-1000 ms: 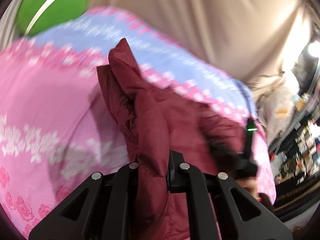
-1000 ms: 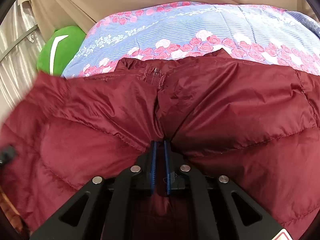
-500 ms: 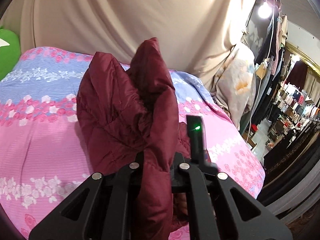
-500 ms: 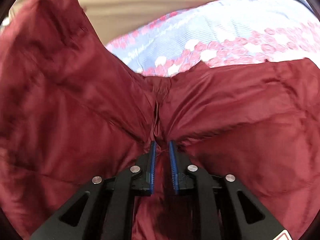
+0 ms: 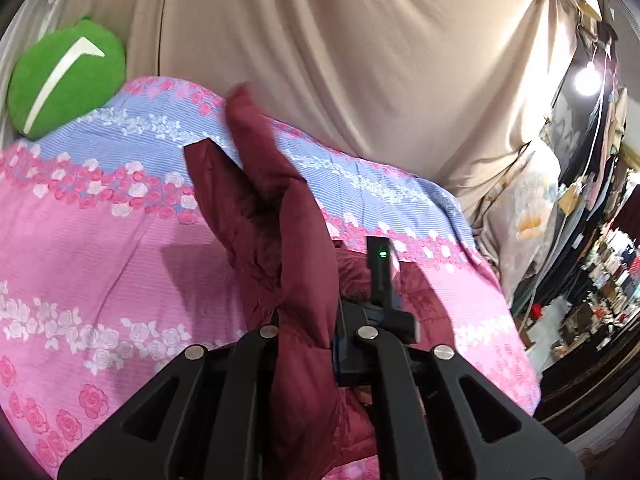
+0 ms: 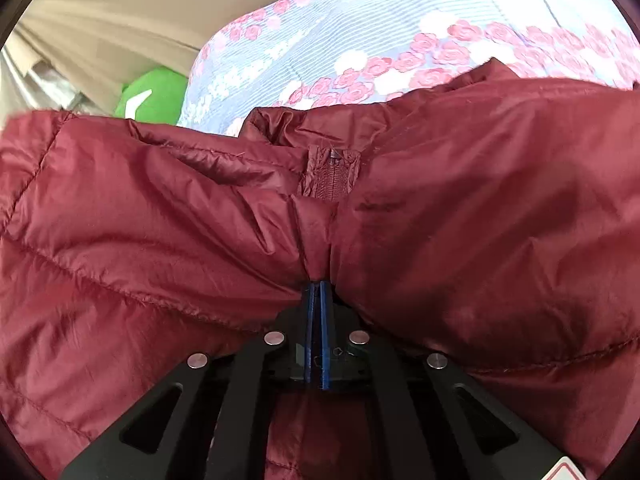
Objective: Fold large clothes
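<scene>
A dark red puffer jacket (image 5: 276, 232) hangs over a bed with a pink and blue floral cover (image 5: 100, 264). My left gripper (image 5: 306, 320) is shut on a fold of the jacket, which stands up in front of the camera. The right gripper shows in the left wrist view as a black body with a green light (image 5: 382, 276), just right of the fold. In the right wrist view my right gripper (image 6: 318, 288) is shut on the jacket (image 6: 480, 208) below its zipper end (image 6: 332, 172). The jacket fills most of that view.
A green round cushion (image 5: 64, 76) lies at the far left of the bed, also in the right wrist view (image 6: 152, 98). A beige curtain (image 5: 340, 48) hangs behind the bed. Hanging clothes and shop shelves (image 5: 592, 264) are off the bed's right edge.
The left gripper has swung back left and down with the fold, so the cushion is in view again. The jacket part that rose at the right view's left has dropped; the right jaws have closed tighter.
</scene>
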